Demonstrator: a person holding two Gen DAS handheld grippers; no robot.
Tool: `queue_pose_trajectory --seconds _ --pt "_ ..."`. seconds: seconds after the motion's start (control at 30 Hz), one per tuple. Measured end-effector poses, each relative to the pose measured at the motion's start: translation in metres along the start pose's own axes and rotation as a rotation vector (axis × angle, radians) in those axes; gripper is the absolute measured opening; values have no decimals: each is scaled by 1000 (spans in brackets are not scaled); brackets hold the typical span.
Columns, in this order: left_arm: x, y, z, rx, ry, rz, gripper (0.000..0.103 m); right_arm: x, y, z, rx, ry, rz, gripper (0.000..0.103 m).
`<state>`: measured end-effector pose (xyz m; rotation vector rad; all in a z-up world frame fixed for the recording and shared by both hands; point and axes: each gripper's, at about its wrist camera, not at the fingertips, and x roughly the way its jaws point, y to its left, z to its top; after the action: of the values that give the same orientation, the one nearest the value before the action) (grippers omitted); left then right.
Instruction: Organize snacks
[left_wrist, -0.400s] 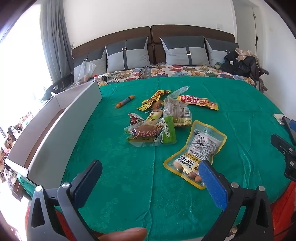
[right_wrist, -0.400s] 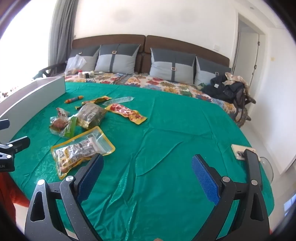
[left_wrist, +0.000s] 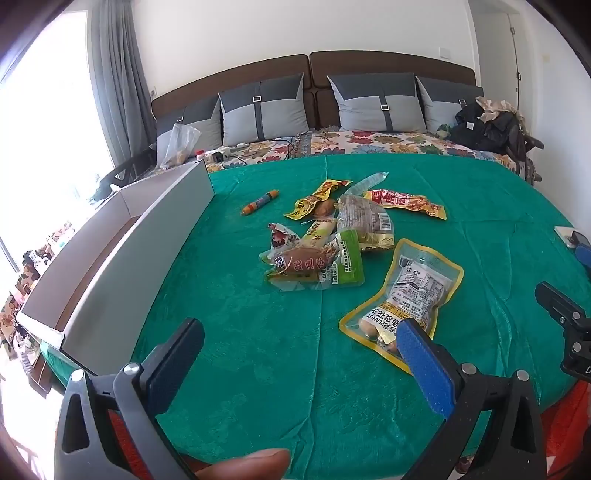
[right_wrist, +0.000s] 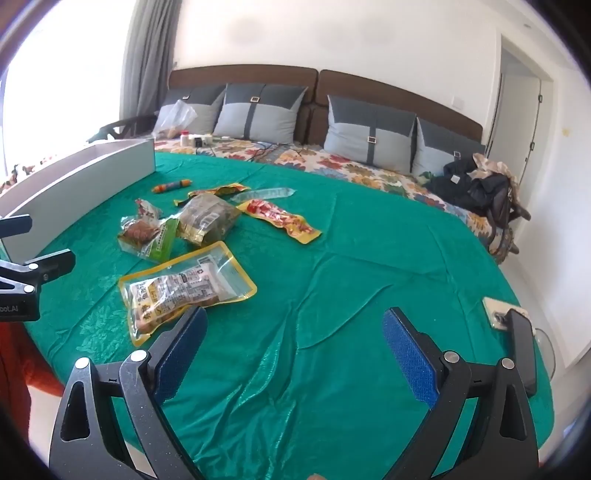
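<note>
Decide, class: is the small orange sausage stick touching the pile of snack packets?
Apart. The left wrist view shows the sausage stick lying alone, with bare green bedspread between it and the nearest yellow packet.

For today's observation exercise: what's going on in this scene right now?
A person holds a left hand-held gripper and a right hand-held gripper, both open and empty, above a green bedspread. A pile of snack packets lies loose, untouched, the peanut pouch nearest. A white box waits at the left edge.
</note>
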<state>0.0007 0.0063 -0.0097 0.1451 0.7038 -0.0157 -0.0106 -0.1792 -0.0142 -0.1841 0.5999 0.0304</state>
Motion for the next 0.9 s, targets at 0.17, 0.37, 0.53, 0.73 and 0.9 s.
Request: queue_pose_trajectory --seconds 0.17,0.37,0.53,0.73,0.9 --pt "2 6 -1 -13 13 10 103 4 0 0 -4 21 -1 97" --pt "1 10 1 -26 14 13 103 4 1 0 -11 20 -1 97" --pt "4 10 -1 -24 21 14 103 5 1 0 -15 20 1 97" --pt "5 9 -1 -26 25 16 103 4 0 2 -8 16 2 98" --pt "8 10 -2 -30 31 18 103 4 -2 1 -2 15 3 97"
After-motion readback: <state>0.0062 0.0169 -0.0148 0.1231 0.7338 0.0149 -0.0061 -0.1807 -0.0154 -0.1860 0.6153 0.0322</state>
